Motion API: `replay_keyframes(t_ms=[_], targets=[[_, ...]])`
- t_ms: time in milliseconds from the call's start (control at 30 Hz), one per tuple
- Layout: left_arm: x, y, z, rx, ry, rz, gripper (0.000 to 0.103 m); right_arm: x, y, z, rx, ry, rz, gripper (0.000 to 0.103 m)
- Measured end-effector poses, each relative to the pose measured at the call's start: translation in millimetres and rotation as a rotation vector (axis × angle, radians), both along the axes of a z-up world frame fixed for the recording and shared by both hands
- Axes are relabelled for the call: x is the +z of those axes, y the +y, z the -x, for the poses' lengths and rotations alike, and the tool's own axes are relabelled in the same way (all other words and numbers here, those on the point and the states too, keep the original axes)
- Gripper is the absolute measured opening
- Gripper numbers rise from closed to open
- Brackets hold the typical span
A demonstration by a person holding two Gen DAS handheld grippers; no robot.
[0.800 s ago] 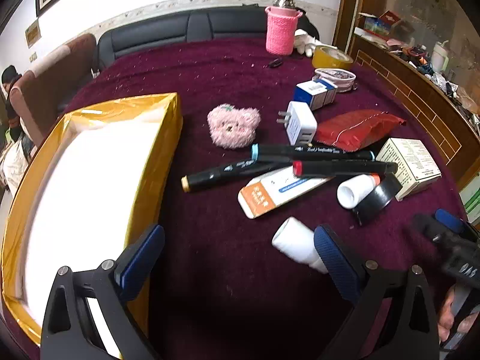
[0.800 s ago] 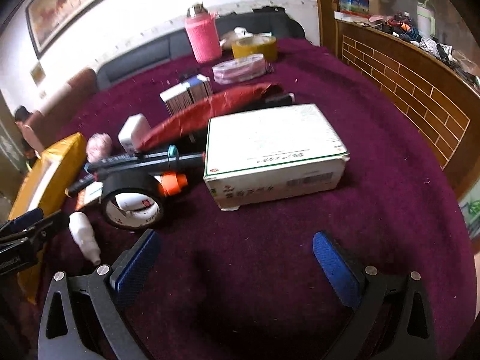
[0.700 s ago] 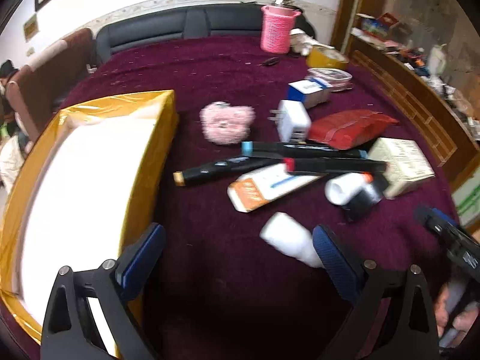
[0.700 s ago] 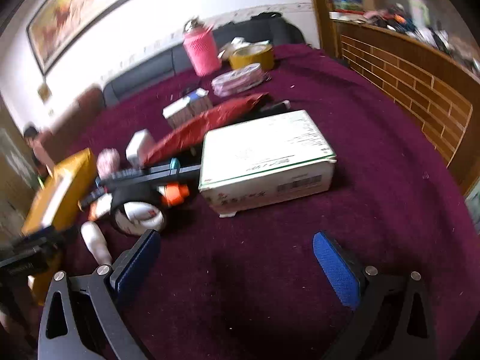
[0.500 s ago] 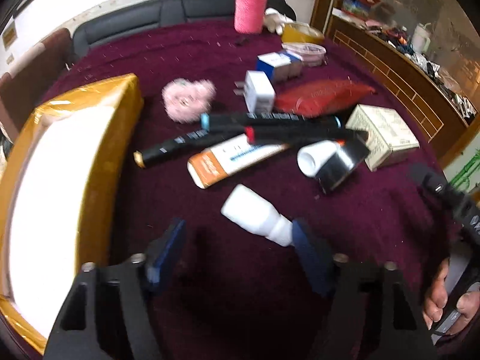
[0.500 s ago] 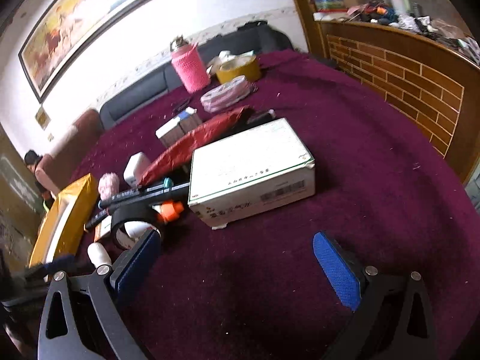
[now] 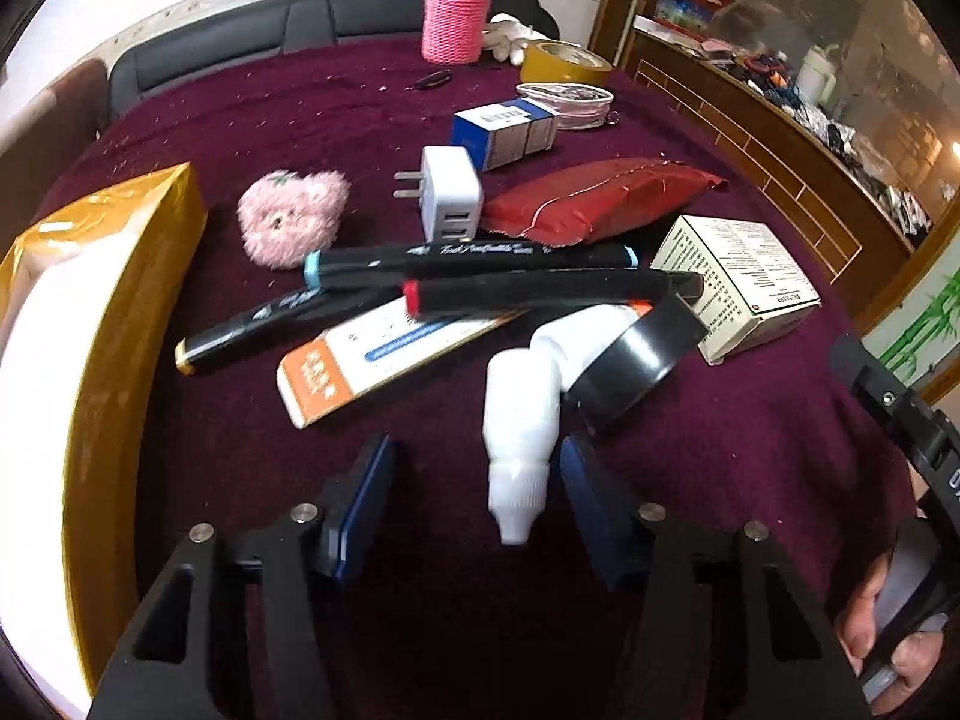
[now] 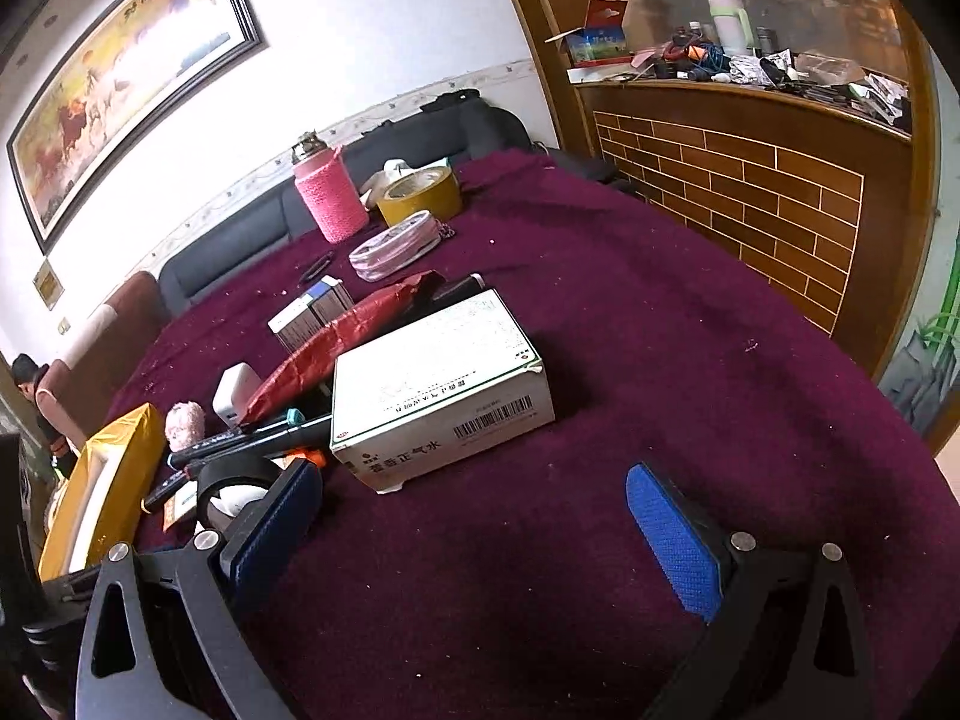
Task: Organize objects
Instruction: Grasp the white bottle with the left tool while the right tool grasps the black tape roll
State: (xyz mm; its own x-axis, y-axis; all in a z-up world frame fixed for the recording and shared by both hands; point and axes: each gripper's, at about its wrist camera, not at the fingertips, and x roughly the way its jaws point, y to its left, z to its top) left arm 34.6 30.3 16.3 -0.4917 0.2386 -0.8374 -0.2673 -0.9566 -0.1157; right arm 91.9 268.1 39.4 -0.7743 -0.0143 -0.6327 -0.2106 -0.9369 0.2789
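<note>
White plastic bottle lies near the desk's front edge, nozzle toward the camera, shoulder touching a black tape roll; the left gripper has just been closing, half-spread around it, pads seemingly not yet pressing; right gripper stands spread wide, empty; light, smooth, likely slippery, the bottle is best pinched across its body.

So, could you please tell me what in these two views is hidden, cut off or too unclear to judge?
- Left wrist view: whether the jaws of the left gripper touch the white bottle; the angle leaves it unclear.
- Left wrist view: the second white bottle, partly behind the black tape roll.
- Right wrist view: the black tape roll, partly behind a jaw of the right gripper.
- Both views: the gold box, cut off by the frame edge.
</note>
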Motion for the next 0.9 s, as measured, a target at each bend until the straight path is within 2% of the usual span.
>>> replay_keyframes(t_ms=[33,67,133,233,400,467,633,700,733,767,833,900], targets=[[-2,4,1,-0.003,0.014,0.032,0.045,-1,0,0,-0.005,-0.001,-0.004,0.103],[-2,7,2,-0.009,0.033,0.061,0.025,-1,0,0,-0.009,-0.003,-0.006,0.103],[-1,11,1,-0.038,0.039,0.051,0.025,-2,1,-1,-0.017,-0.006,-0.007,0.103],[2,3,-2,-0.050,0.030,-0.023,0.025,-4,2,0,-0.025,-0.017,-0.006,0.103],[24,-28,-22,-0.010,0.048,-0.136,0.025,-3,-6,1,0.017,-0.038,-0.022,0.103],[36,-40,-35,-0.009,0.081,-0.157,0.025,2,-23,-5,0.084,-0.060,-0.063,0.103],[51,-68,-64,0.000,0.123,-0.185,0.025,22,-66,-16,0.258,-0.019,-0.005,0.102],[53,-78,-71,0.008,0.130,-0.196,0.025,25,-82,-8,0.328,-0.037,0.051,0.092],[54,-83,-75,0.012,0.130,-0.208,0.025,22,-89,-1,0.348,-0.061,0.083,0.082],[55,-88,-80,0.015,0.130,-0.220,0.025,18,-94,7,0.349,-0.090,0.110,0.075],[55,-96,-86,0.023,0.134,-0.231,0.025,12,-97,18,0.328,-0.117,0.143,0.068],[55,-106,-91,0.033,0.138,-0.234,0.025,7,-100,30,0.314,-0.133,0.171,0.054]])
